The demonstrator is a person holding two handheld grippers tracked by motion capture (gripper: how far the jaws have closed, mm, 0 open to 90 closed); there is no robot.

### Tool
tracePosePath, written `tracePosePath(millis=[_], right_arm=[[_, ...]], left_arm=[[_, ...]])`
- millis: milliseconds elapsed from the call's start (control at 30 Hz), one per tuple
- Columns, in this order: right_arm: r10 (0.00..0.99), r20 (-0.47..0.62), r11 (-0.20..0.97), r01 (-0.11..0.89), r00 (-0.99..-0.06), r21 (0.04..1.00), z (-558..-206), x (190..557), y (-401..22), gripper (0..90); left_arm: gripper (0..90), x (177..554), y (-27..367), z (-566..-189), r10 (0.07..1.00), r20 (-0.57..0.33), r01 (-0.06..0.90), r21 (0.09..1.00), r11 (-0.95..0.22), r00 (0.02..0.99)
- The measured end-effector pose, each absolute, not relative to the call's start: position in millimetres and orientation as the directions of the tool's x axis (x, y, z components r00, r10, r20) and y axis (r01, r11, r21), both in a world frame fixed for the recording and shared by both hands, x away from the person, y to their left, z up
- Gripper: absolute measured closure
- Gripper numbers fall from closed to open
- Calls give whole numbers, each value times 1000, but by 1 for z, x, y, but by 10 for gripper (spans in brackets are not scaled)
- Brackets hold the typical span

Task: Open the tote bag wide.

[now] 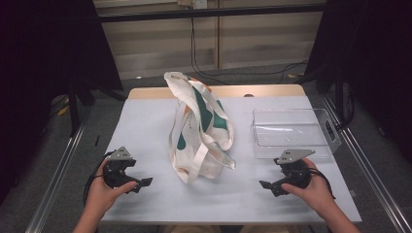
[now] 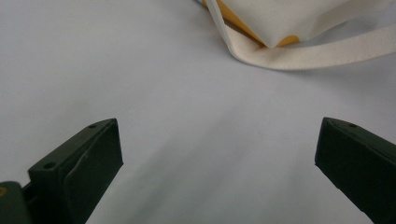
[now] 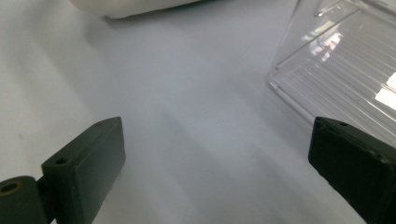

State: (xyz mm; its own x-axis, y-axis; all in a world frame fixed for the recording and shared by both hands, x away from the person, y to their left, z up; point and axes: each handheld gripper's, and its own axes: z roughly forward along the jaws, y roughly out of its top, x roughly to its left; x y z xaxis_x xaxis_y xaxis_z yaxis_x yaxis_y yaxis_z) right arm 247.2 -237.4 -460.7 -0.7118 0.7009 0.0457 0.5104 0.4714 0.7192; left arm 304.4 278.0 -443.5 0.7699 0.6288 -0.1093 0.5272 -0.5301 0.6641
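A cream tote bag (image 1: 199, 126) with green and orange patches stands slumped in the middle of the white table (image 1: 145, 121), its straps trailing toward the front. My left gripper (image 1: 141, 184) rests low at the front left, held in a hand, jaws wide apart with nothing between them. In the left gripper view (image 2: 219, 154) a cream strap (image 2: 308, 53) and the bag's corner lie ahead. My right gripper (image 1: 266, 187) sits at the front right, open and empty. The right gripper view (image 3: 217, 149) looks over bare table toward the bag's edge (image 3: 130, 7).
A clear plastic bin (image 1: 291, 131) stands at the right of the table, just beyond my right hand; its corner (image 3: 336, 60) is close in the right gripper view. Metal rails run along both table sides. Dark curtains flank the scene.
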Motion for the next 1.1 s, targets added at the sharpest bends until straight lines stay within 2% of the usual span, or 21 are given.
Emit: tracePosePath(millis=[1100], right_arm=[[652,56,494,479,-757,726,-410,287,-186,72]], left_arm=[[9,345,240,-409,598,-99,506,652,-565,796]])
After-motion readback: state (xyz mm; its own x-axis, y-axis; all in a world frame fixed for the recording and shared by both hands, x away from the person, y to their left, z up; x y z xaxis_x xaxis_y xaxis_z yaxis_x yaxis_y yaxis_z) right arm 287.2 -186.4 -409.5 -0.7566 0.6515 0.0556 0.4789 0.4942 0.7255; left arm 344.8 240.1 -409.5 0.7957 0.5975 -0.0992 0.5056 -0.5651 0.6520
